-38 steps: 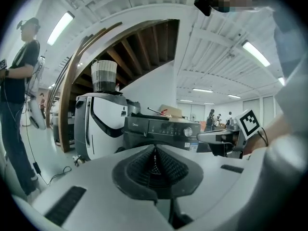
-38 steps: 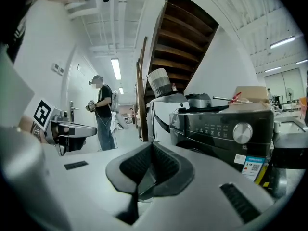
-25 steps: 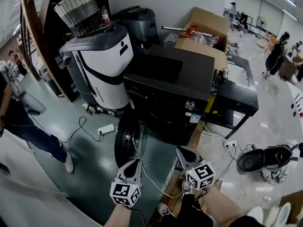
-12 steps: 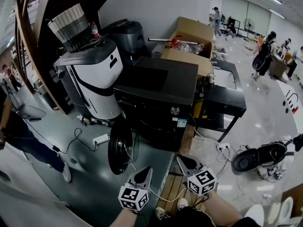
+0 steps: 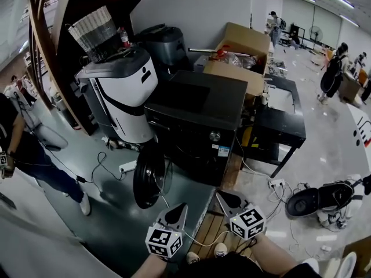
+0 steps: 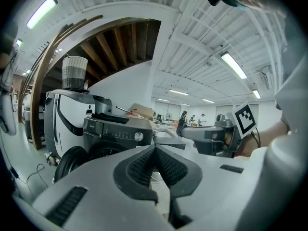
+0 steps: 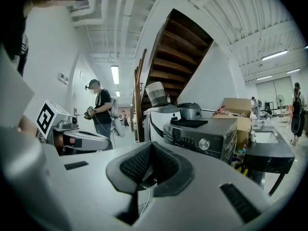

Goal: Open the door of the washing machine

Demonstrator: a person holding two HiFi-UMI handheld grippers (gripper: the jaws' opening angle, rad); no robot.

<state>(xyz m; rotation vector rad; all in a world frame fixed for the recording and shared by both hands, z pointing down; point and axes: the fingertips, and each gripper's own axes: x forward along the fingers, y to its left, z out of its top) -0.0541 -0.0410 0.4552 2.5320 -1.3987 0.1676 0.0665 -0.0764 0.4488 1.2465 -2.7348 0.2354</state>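
The black washing machine [image 5: 197,117] stands in the middle of the head view, its round door [image 5: 148,175] swung open to the left on its hinge. Both grippers hang in front of it, well short of it and touching nothing. My left gripper [image 5: 179,208] is shut and empty, a little right of the door's edge. Beside it, my right gripper [image 5: 222,197] is shut and empty too. The left gripper view has the machine [image 6: 113,129] and its open door [image 6: 70,162] beyond the closed jaws [image 6: 155,150]. The right gripper view shows the machine's knob panel [image 7: 202,139] past the closed jaws [image 7: 151,148].
A white and black appliance [image 5: 124,91] with a woven basket [image 5: 95,33] on top stands left of the machine. A cardboard box [image 5: 243,54] sits behind it, a black stand [image 5: 278,126] to its right. Cables and a power strip [image 5: 128,167] lie on the floor. A person [image 5: 23,149] stands far left.
Both grippers have drawn back from the machine and risen slightly; the left one has left the door's edge. The door stays open.
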